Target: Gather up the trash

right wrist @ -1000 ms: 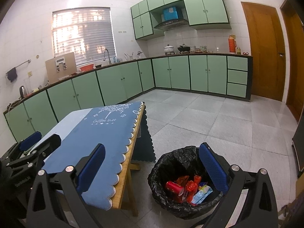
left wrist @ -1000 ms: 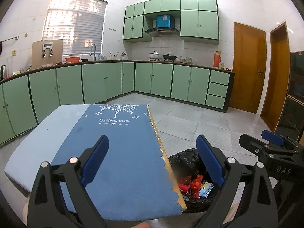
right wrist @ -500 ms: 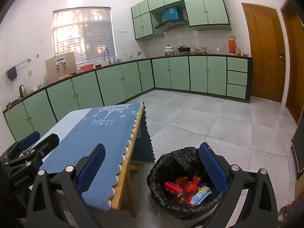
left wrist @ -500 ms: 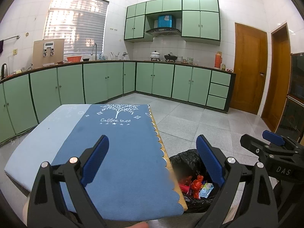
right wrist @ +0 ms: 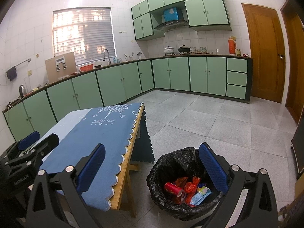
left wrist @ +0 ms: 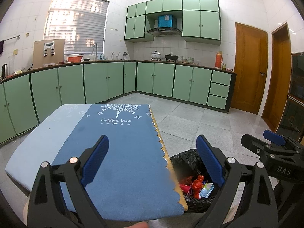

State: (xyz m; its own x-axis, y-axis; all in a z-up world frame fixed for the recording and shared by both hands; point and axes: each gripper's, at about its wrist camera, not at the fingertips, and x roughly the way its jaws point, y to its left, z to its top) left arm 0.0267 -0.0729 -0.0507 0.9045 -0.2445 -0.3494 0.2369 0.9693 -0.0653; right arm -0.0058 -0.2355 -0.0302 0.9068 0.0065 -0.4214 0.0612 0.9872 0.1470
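Note:
A bin lined with a black bag [right wrist: 172, 160] stands on the floor right of the table; it also shows in the left wrist view [left wrist: 182, 157]. Inside lie red wrappers [right wrist: 187, 187], a red cup [right wrist: 172, 187] and a light blue packet [right wrist: 201, 194]. My left gripper [left wrist: 152, 157] is open and empty above the blue tablecloth [left wrist: 121, 144]. My right gripper [right wrist: 152, 161] is open and empty, above the gap between table and bin. The right gripper also shows at the right of the left wrist view [left wrist: 273, 146].
The table has a wooden edge [right wrist: 131, 155] and a pale blue cloth strip [left wrist: 43, 133] on its left. Green cabinets [left wrist: 106, 81] line the walls. Wooden doors [left wrist: 250, 68] stand at the right. Grey tiled floor [right wrist: 209, 117] lies beyond the bin.
Both grippers have risen or drawn back very slightly; the view shifted a little. Both stay open and empty.

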